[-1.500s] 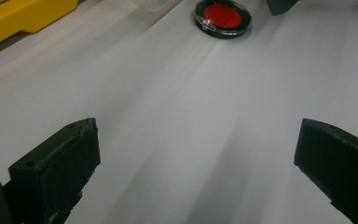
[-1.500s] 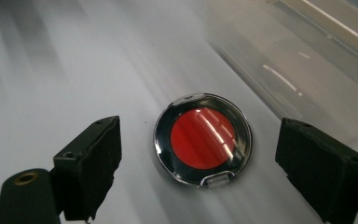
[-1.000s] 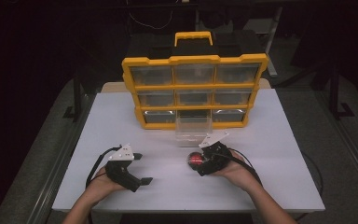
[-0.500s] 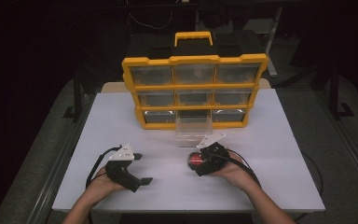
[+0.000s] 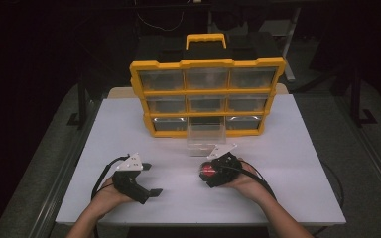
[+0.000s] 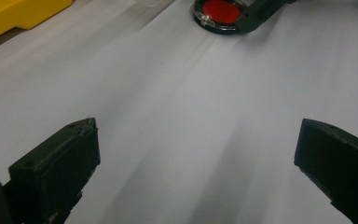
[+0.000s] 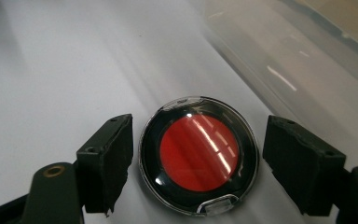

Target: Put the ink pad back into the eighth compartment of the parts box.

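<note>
Flat on the white bench (image 5: 287, 163) lies a round compact (image 7: 198, 155) — a black case with a clear lid and a red disc inside, its face turned straight up. Being round, it has no long axis to speak of; a small clear tab at its rim points toward the right gripper's camera, and a second clear bump sits on the opposite edge, toward the clear drawer (image 5: 206, 140). No brand, label or lettering can be read on the lid or case.

The right gripper (image 7: 198, 161) straddles the compact, one jaw on each side. The left jaw stands just beside the rim, the right jaw with a small gap, so the pads are not pressing on it; the jaws have just been closing in around it. In the high view this gripper sits just in front of the drawer pulled out from the bottom row of the yellow organiser (image 5: 207, 96).

The left gripper (image 6: 196, 163) rests well apart on the bench, jaws wide with nothing between them — the compact lies ahead of it, farther across the white surface.
</note>
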